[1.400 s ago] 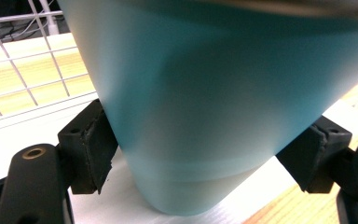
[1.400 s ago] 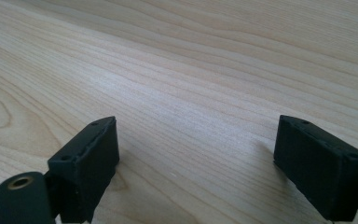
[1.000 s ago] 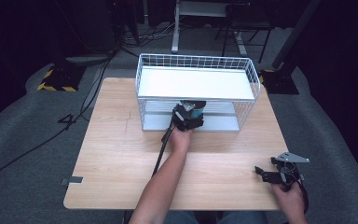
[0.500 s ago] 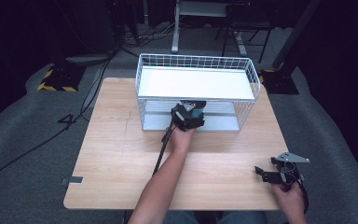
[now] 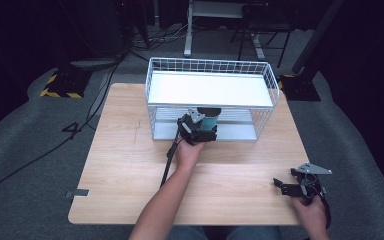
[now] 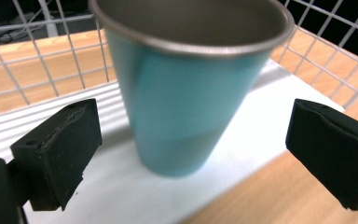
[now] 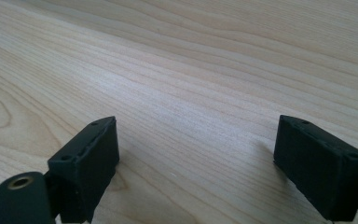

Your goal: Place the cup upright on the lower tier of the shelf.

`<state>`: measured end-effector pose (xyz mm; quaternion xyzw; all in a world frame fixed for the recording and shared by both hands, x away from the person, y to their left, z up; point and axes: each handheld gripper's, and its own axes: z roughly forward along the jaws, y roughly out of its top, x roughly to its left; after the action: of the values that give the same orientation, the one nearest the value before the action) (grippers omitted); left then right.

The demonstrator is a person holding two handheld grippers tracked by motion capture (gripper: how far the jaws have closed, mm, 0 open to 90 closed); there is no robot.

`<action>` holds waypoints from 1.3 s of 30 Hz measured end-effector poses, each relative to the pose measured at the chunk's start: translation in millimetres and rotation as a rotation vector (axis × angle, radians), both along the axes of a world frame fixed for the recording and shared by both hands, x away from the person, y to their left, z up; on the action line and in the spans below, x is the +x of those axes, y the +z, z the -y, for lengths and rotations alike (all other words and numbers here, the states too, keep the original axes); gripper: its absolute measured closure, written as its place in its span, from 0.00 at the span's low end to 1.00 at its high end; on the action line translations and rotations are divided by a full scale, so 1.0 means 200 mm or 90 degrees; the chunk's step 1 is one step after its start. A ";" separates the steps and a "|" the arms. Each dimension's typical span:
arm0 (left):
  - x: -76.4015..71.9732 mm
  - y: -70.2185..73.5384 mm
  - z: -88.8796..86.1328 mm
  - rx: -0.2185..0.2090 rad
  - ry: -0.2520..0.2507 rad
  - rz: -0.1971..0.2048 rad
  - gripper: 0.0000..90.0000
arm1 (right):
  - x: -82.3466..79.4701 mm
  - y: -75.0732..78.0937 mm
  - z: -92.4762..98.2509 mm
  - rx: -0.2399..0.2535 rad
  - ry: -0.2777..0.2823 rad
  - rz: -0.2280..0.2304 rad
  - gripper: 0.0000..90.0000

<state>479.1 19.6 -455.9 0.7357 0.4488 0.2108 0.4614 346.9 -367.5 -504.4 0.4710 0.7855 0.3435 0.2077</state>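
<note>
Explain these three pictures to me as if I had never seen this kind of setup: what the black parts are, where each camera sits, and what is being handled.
A person sits at a wooden table and holds a hand tool with a two-jaw claw in each hand; there is no robot arm.

The high view looks down from above. The left claw reaches into the lower shelf of a white wire rack. The right claw rests near the table's front right corner.

The other two pictures come from cameras riding on the claws; the black blocks at the bottom are each claw's jaws.

In the left gripper view a teal metal cup stands upright on the rack's white shelf, between the jaws. They have just been opening, with gaps on both sides, so the cup is released.

In the right gripper view the jaws stand open over bare wood, holding nothing.
</note>
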 end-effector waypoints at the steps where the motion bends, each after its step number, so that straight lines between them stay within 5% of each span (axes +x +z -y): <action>1: -0.02 0.01 -0.02 -0.001 -0.002 -0.004 0.05 | 0.00 0.00 0.00 0.000 0.000 0.000 0.16; 15: -0.24 0.10 -0.20 -0.019 -0.022 0.012 0.04 | 0.00 0.00 0.00 -0.002 -0.002 0.002 0.16; 22: -0.39 0.14 -0.37 -0.034 -0.035 0.011 0.04 | 0.00 0.00 0.00 -0.002 -0.002 0.003 0.16; 39: -0.70 0.18 -0.64 -0.012 -0.094 0.013 0.04 | 0.00 0.00 -0.01 -0.001 -0.005 0.001 0.17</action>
<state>339.8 148.1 -420.4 0.7601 0.3906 0.1793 0.4874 347.4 -364.6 -504.3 0.4736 0.7836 0.3428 0.2102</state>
